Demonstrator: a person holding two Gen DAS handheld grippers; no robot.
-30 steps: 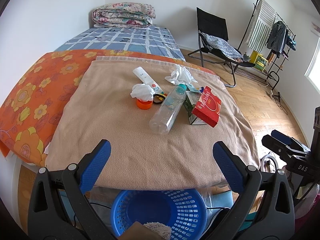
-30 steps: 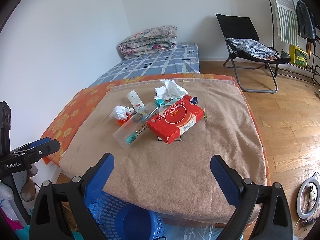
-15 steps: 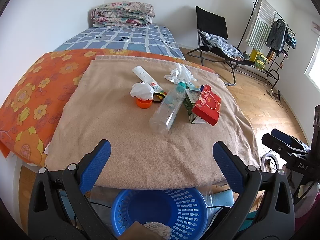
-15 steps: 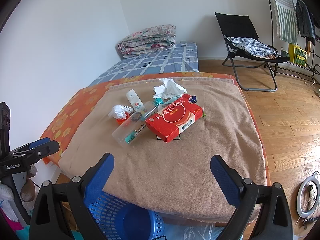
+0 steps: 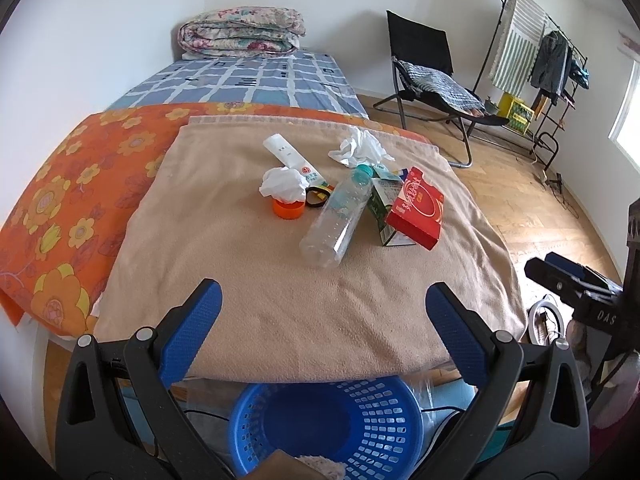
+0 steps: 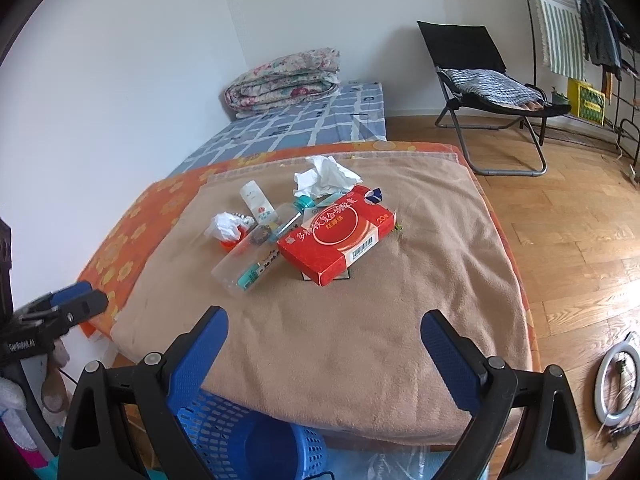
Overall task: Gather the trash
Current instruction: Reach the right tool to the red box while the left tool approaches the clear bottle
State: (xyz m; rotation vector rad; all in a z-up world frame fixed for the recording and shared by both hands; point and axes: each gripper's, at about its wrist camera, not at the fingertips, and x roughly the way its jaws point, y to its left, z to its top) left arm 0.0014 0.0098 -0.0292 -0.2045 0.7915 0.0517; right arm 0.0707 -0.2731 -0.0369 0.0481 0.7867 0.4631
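Note:
Trash lies in a cluster on the tan blanket point(image 5: 280, 304): a clear plastic bottle point(image 5: 336, 220) point(image 6: 256, 256), a red box point(image 5: 418, 208) point(image 6: 336, 236) leaning on a green carton point(image 5: 382, 208), a crumpled tissue point(image 5: 282, 186) over an orange cap point(image 5: 288, 210), a white tube point(image 5: 290, 156) and a larger white tissue point(image 5: 360, 148) point(image 6: 324, 178). A blue basket point(image 5: 336, 428) point(image 6: 240, 436) stands on the floor below the bed's near edge. My left gripper point(image 5: 324, 312) and my right gripper point(image 6: 324, 336) are both open and empty, short of the cluster.
An orange flowered sheet point(image 5: 68, 184) lies left of the blanket, and a folded quilt point(image 5: 240, 34) sits at the bed's far end. A black folding chair point(image 5: 432, 68) and a clothes rack point(image 5: 536, 52) stand on the wooden floor to the right. A ring light point(image 6: 618, 380) lies on the floor.
Both views have shifted only slightly; the trash sits a little lower and closer in the frames. Both grippers stay open.

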